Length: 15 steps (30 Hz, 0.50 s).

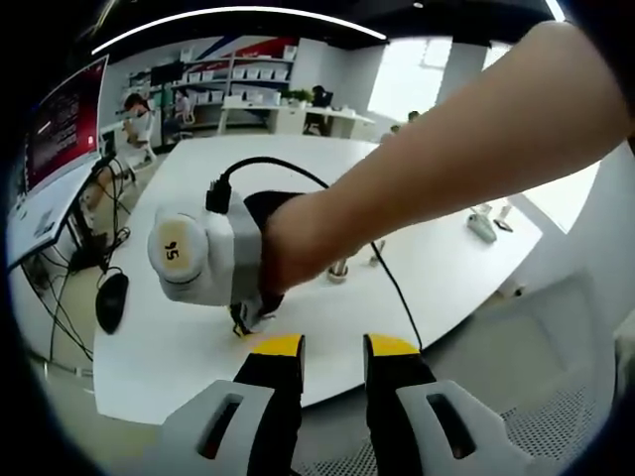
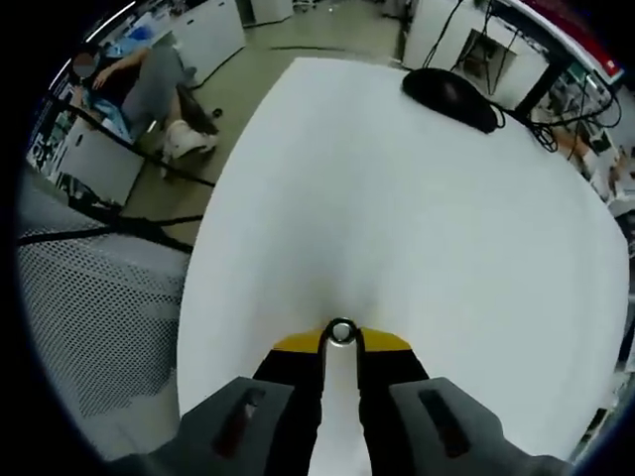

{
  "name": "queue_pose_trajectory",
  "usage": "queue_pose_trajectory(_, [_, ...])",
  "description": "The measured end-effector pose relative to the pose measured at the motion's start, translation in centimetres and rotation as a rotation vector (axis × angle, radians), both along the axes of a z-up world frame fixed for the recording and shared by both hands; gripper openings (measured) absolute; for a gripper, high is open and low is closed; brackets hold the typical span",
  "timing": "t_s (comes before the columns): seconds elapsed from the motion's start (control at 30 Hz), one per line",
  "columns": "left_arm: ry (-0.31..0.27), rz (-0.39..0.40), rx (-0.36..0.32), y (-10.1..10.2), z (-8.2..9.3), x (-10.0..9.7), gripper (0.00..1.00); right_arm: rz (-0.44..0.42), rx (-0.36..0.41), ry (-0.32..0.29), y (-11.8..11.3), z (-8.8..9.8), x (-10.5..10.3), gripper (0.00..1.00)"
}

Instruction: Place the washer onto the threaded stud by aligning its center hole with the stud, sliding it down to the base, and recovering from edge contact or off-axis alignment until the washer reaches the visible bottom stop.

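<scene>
A small metal washer (image 2: 341, 332) sits between the yellow tips of my right gripper (image 2: 341, 341), which is shut on it just above the white table (image 2: 397, 218). In the left gripper view that same right gripper (image 1: 248, 319) points down at the table's near part, held by a person's arm (image 1: 446, 149). Behind that arm, two small upright metal studs (image 1: 339, 270) stand on the table; I cannot tell which is threaded. My left gripper (image 1: 333, 347) hovers off the table's near edge, open, with nothing between its jaws.
A black mouse (image 2: 451, 97) lies near the table's far end, beside cables and a monitor (image 1: 60, 129). Small metal parts (image 1: 483, 226) rest on the table's right side. Mesh chairs (image 2: 89, 297) stand by the table. A person (image 2: 149, 79) sits farther off.
</scene>
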<state>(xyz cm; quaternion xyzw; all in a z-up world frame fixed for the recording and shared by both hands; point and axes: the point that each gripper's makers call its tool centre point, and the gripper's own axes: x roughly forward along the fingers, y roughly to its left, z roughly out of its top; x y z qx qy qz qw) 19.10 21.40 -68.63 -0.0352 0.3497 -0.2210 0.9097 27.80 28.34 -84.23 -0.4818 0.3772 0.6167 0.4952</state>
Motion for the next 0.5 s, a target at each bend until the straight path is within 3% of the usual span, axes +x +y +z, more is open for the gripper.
queue_pose_trajectory(0.2, [0.004, -0.006, 0.003, -0.11, -0.08, -0.04, 0.21, -0.077, 0.034, 0.035, 0.01, 0.05, 0.06, 0.14])
queue_pose_trajectory(0.5, [0.008, -0.004, 0.007, -0.08, -0.19, -0.06, 0.21, -0.098, 0.062, 0.029, -0.64, 0.52, -0.31, 0.13])
